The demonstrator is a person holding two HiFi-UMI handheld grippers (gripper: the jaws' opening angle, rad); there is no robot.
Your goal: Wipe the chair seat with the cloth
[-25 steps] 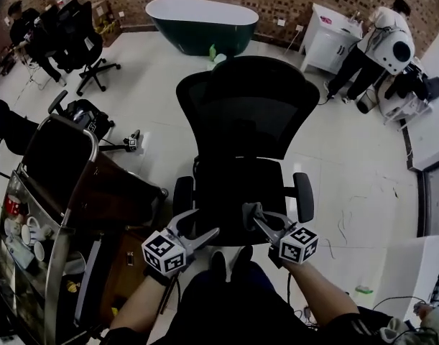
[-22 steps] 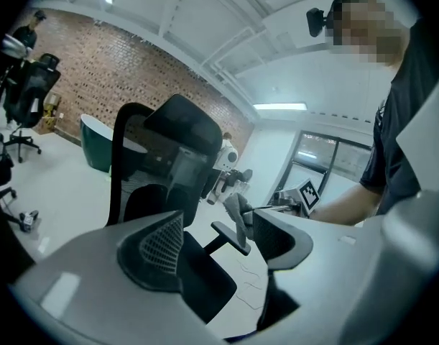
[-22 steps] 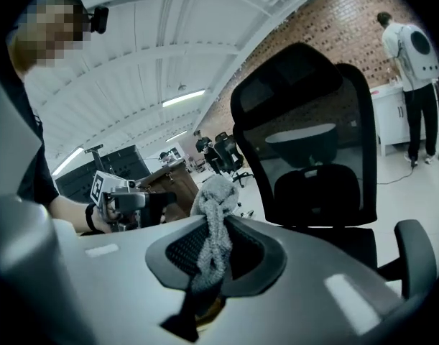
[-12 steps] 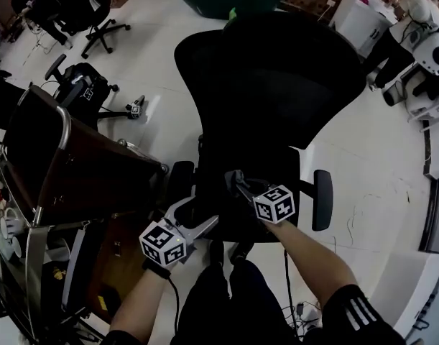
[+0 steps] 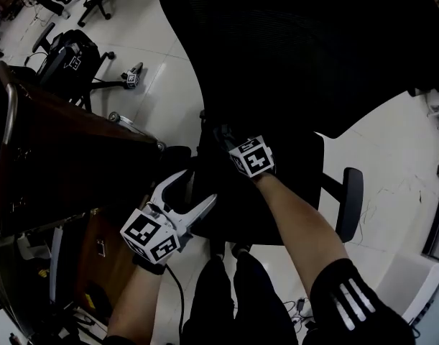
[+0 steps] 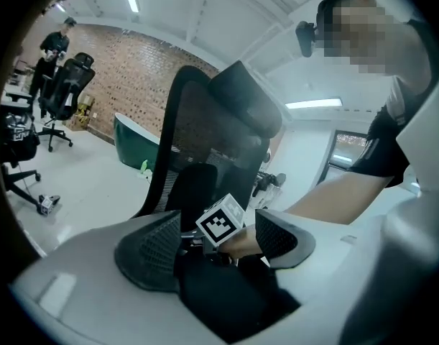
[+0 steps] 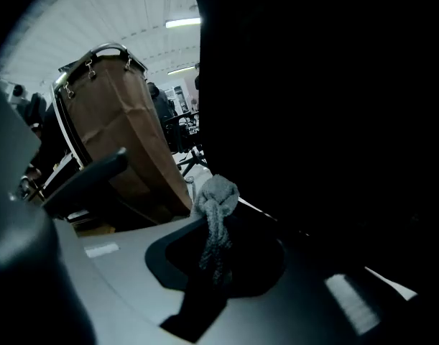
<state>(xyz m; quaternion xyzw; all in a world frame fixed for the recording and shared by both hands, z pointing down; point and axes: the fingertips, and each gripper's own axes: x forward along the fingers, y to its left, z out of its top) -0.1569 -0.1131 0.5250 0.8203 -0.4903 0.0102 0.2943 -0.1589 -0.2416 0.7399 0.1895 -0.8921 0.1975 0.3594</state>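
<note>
The right gripper (image 5: pixel 223 135) pinches a nubby, rope-like wad of grey cloth (image 7: pixel 217 196) over the smooth black chair seat (image 5: pixel 237 218). The left gripper (image 5: pixel 195 190) gapes empty.

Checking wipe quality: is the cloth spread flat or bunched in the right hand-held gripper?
Bunched. The right gripper view shows the grey cloth pinched between the jaws as a crumpled wad.

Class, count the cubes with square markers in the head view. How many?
2. One cube sits on the left tongs, near the chair seat's left edge; the other cube on the right tongs, gripping the cloth over the seat. None seems hidden.
</note>
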